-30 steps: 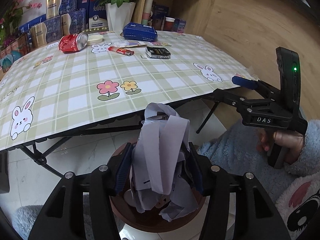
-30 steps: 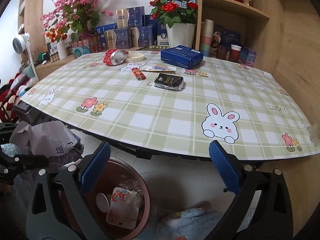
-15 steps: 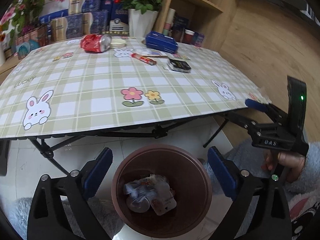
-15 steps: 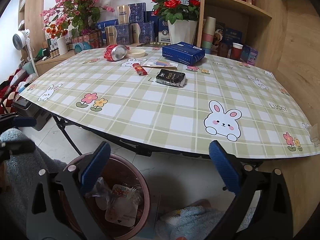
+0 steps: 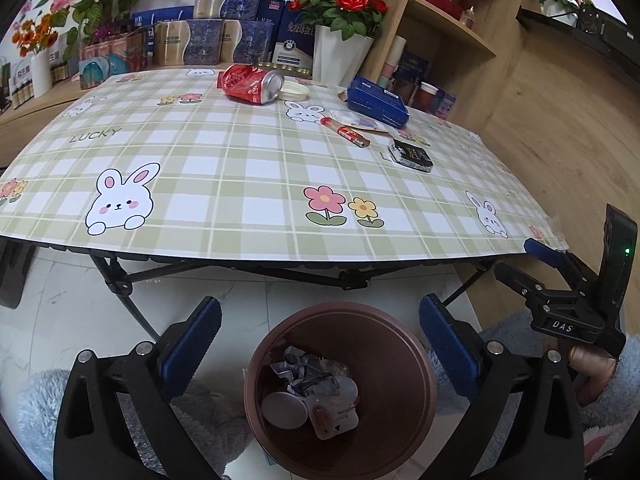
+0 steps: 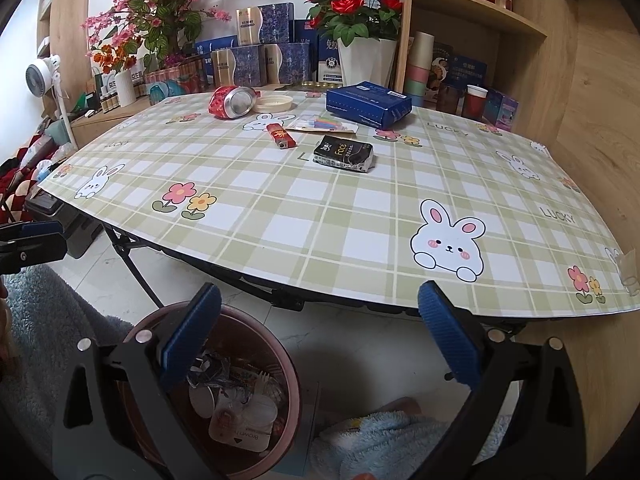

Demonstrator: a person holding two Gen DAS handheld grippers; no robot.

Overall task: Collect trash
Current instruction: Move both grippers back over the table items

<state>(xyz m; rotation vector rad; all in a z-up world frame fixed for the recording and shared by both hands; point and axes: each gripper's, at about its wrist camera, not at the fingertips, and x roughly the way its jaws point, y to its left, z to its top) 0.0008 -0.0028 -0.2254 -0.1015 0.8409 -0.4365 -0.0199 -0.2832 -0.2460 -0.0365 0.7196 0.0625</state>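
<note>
- In the left wrist view, the left gripper point(image 5: 320, 344) has just been opening; its jaws stand wide with nothing between them, above the round brown plastic bin point(image 5: 404, 364) at the lower centre.
- Only this view looks straight into the bin: the crumpled grey paper point(image 5: 308, 372) lies inside, beside a white round lid point(image 5: 284, 410).
- The right gripper point(image 6: 318, 334) is wide open and holds nothing.
- Only the right wrist view shows the crushed red can's point(image 6: 232, 102) silver end, in the upper middle on the green checked table point(image 6: 320, 216).

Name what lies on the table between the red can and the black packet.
A red lighter lies between the can and the packet, clearest in the right wrist view.
</note>
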